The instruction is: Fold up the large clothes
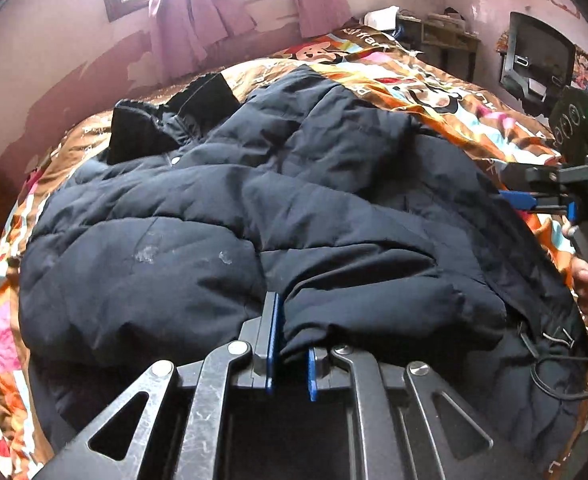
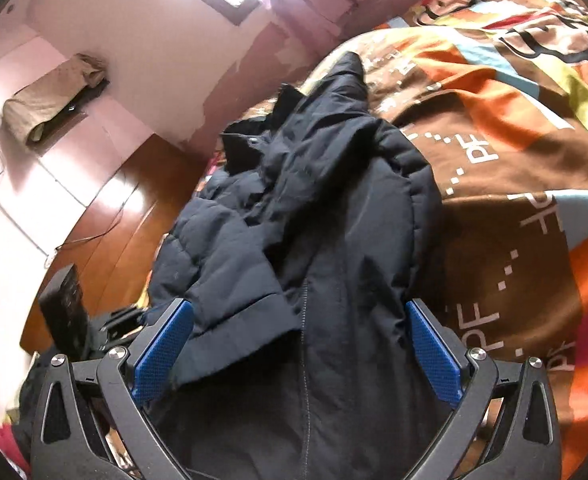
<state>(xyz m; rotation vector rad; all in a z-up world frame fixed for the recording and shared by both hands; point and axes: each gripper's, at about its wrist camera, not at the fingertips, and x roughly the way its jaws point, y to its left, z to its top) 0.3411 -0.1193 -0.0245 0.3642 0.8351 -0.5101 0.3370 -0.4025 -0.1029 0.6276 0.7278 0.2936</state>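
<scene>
the dark puffer jacket [image 1: 254,208] lies spread over the bed's cartoon-print cover [image 1: 433,80], its collar toward twelve o'clock in the left wrist view. the left tongs [image 1: 292,354] sit at six o'clock, their blue pads drawn close and pinching a fold of the jacket's hem. at three o'clock the right tongs [image 1: 513,200] come in over the jacket's edge, a hand [image 1: 585,280] on the handle. in the right wrist view the right tongs [image 2: 297,344] are spread wide, the jacket [image 2: 313,240] lying between the blue pads [image 2: 162,352], neither visibly pressing it. pink curtains [image 1: 198,12] hang at twelve o'clock.
</scene>
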